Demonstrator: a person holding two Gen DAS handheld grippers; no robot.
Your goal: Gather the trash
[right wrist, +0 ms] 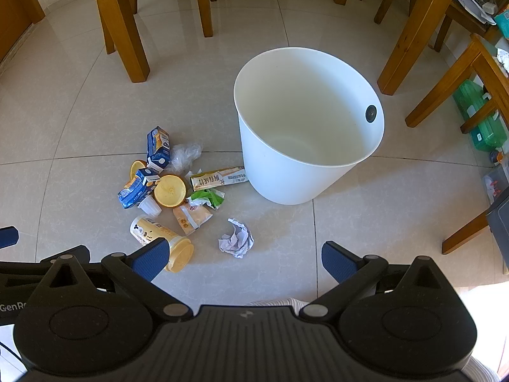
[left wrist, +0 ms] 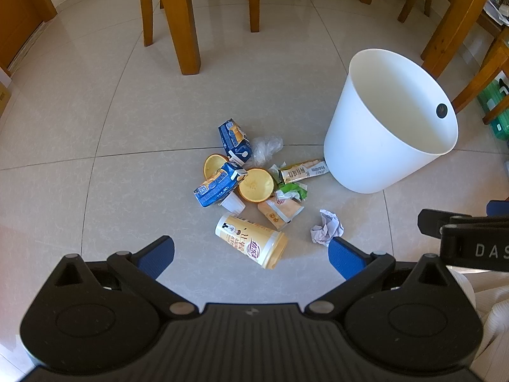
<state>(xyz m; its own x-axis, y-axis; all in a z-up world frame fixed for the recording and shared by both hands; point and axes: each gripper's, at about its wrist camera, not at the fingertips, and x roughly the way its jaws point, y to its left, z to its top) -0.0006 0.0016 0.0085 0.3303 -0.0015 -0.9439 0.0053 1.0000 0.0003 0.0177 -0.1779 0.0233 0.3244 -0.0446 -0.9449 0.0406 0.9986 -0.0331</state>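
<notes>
A white bin [left wrist: 375, 146] [right wrist: 286, 172] stands on the tiled floor with nothing visible inside. Left of it lies a pile of trash: two blue cartons [left wrist: 233, 137] [right wrist: 157, 145], orange peel halves [left wrist: 256, 185] [right wrist: 170, 190], a yellow cup [left wrist: 251, 240] [right wrist: 159, 235] on its side, wrappers [left wrist: 302, 170] [right wrist: 219, 178] and a crumpled paper ball [left wrist: 327, 227] [right wrist: 237, 238]. My left gripper [left wrist: 251, 259] hovers open just short of the yellow cup. My right gripper [right wrist: 245, 261] hovers open just short of the paper ball. Both hold nothing.
Wooden chair and table legs [left wrist: 184, 22] [right wrist: 124, 25] stand behind the pile and the bin. A green box [right wrist: 480, 117] sits under furniture at the right. The right gripper's body [left wrist: 464, 235] shows at the left wrist view's right edge.
</notes>
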